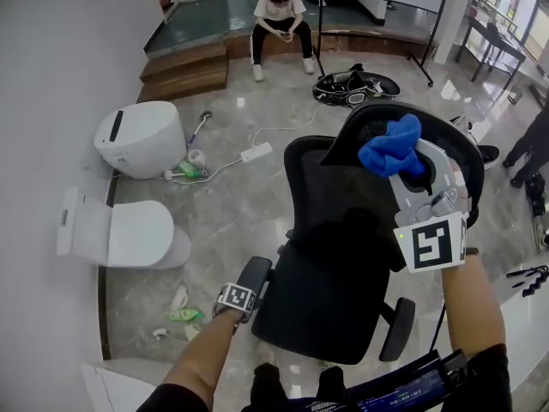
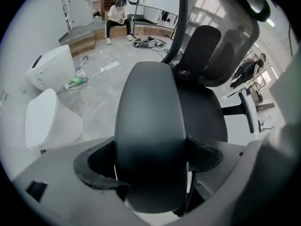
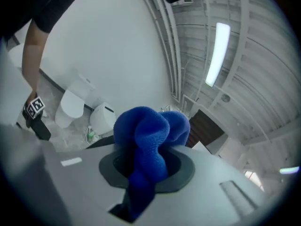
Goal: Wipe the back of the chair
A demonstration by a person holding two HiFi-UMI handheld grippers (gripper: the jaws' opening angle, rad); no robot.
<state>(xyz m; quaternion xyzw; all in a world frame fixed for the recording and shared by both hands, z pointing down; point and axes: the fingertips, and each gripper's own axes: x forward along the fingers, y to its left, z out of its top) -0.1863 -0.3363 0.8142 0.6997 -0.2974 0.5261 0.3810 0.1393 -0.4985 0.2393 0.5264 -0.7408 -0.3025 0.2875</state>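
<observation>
Right claw (image 3: 146,169) is clamped on the blue cloth (image 1: 390,147), wad bunching out past the tips. In the head view it is hanging upper right of centre, right up at the headrest (image 1: 459,144) of the chair (image 1: 330,316). Whether the cloth is actually touching the headrest, I cannot tell from here.

Down at lower left, the left claw (image 2: 150,168) is standing with its jaws wide apart around the armrest (image 1: 255,275). The left gripper view is showing the armrest filling the gap, with thin slivers of light on either side, so the pads are not looking pressed on it.

The back (image 1: 339,204), the big black mesh panel in the middle of the frame, is sitting bare below the cloth. So the way I am reading it, the wipe is only getting set up: cloth in hand and raised to the top of the chair, the other claw lining up as if to steady the chair. No stroke across the mesh is showing. All of the wiping, top to bottom of that back, is looking left to do.
</observation>
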